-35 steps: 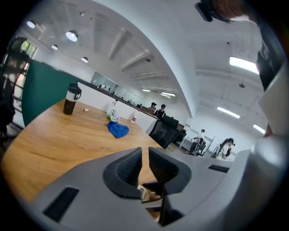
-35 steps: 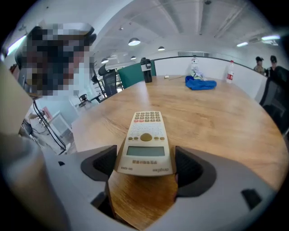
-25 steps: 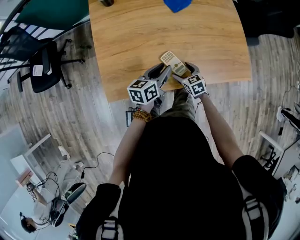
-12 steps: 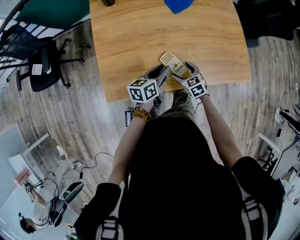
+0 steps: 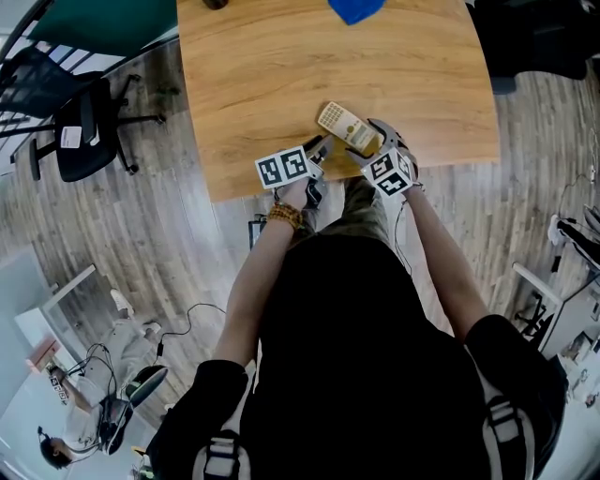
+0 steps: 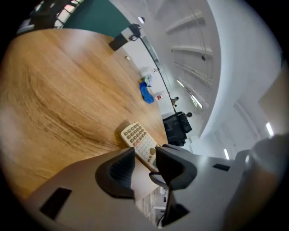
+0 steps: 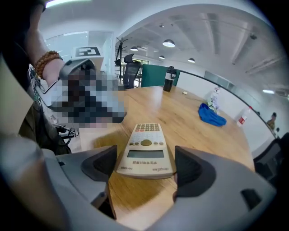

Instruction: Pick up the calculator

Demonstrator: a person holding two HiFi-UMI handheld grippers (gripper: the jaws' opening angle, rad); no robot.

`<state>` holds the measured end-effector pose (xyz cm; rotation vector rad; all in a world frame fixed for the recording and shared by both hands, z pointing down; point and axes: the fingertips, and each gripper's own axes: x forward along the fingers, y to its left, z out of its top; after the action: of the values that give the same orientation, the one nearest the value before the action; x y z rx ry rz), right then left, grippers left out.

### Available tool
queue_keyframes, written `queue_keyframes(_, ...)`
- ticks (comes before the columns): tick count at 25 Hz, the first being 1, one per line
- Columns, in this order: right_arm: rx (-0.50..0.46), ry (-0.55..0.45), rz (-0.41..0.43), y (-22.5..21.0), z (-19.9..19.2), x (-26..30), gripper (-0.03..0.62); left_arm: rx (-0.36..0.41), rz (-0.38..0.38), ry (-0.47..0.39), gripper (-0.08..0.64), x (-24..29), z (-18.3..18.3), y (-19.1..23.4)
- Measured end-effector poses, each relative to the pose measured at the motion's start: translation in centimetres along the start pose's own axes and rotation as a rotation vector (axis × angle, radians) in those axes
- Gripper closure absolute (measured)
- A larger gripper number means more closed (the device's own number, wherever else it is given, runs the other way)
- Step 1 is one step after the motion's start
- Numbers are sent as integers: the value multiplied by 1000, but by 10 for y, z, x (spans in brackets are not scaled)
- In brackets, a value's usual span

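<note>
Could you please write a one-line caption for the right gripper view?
Right claw closed on the calculator by its long edges, over the table.

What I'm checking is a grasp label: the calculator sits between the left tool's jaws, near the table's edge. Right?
No: the calculator sits between the right tool's jaws, near the table's edge; the right gripper view shows it. The left tool's jaws are empty.

Wooden table (image 5: 272, 84), blue cloth (image 5: 354, 9) toward its far end, black office chair (image 5: 80, 131), perhaps a dark tumbler (image 7: 170, 73)
</note>
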<state>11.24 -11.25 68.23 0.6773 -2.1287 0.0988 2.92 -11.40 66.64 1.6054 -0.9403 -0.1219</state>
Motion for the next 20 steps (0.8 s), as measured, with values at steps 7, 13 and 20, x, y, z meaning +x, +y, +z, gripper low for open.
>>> queue_keyframes(7,-42,28,20,-3,-4,-1,178,-309,-38,-104,408,18,-5,25)
queue_keyframes(13,14,12,31,-5,3,-1,178,-343,-69,-128,400,28,-6,21)
queue_keyframes(20,53,-25,48,-4,13,-7,178,-347,-99,-132,391,38,-11,17)
